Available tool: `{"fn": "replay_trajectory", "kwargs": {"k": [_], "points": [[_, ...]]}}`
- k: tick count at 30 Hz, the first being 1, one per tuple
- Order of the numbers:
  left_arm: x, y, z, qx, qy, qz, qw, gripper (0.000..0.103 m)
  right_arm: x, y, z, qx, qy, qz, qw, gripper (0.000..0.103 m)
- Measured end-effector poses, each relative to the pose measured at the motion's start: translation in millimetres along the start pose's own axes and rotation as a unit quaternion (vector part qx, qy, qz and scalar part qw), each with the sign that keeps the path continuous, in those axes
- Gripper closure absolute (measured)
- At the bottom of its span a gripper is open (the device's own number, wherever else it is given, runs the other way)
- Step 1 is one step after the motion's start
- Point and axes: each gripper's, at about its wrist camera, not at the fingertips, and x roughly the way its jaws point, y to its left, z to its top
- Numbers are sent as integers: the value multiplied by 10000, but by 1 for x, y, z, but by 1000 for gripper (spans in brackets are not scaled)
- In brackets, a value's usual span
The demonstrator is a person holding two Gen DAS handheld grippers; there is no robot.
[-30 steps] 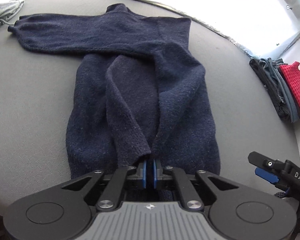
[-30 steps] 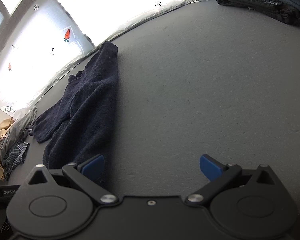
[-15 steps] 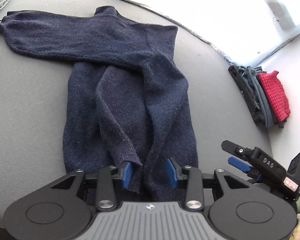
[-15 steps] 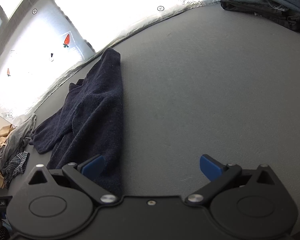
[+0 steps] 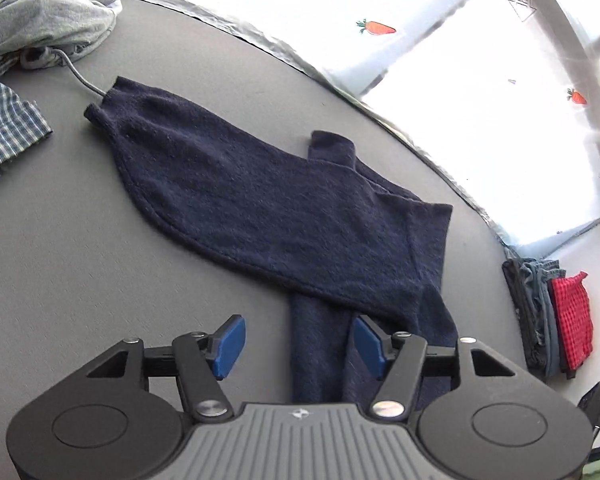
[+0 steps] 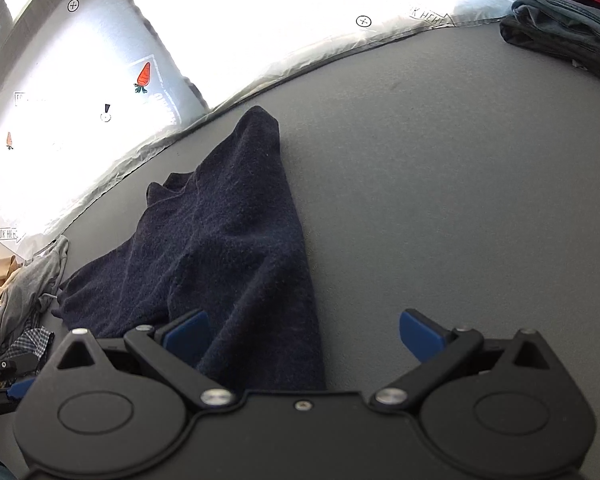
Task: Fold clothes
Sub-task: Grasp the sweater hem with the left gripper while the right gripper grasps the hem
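A dark navy knit sweater [image 5: 284,216] lies flat on the grey table [image 5: 60,264], one sleeve stretched out to the far left, the other folded over the body. My left gripper [image 5: 298,346] is open and empty, above the sweater's left edge near the body. The sweater also shows in the right wrist view [image 6: 228,248]. My right gripper [image 6: 304,330] is open and empty, over the sweater's near right edge; its left finger [image 6: 186,334] is over the cloth.
A stack of folded clothes with a red checked piece [image 5: 556,320] sits at the right, also in the right wrist view [image 6: 568,20]. A loose pile of grey and plaid garments [image 5: 32,40] lies at the far left, with a cord near the sleeve cuff. Bright windows border the table.
My left gripper let go of the folded sleeve, opened wide and swung left toward the outstretched sleeve. My right gripper moved left over the sweater's edge, still open.
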Motion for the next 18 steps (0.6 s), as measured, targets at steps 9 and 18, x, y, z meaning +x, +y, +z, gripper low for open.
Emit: {"fn": "replay_trajectory", "kwargs": {"k": [9, 18], "points": [[57, 74, 100, -299, -625, 1746, 9822, 30, 92, 46, 92, -567, -38, -63, 9984, 11], [89, 89, 138, -151, -855, 1877, 9784, 82, 176, 48, 152, -276, 338, -160, 9989, 96]]}}
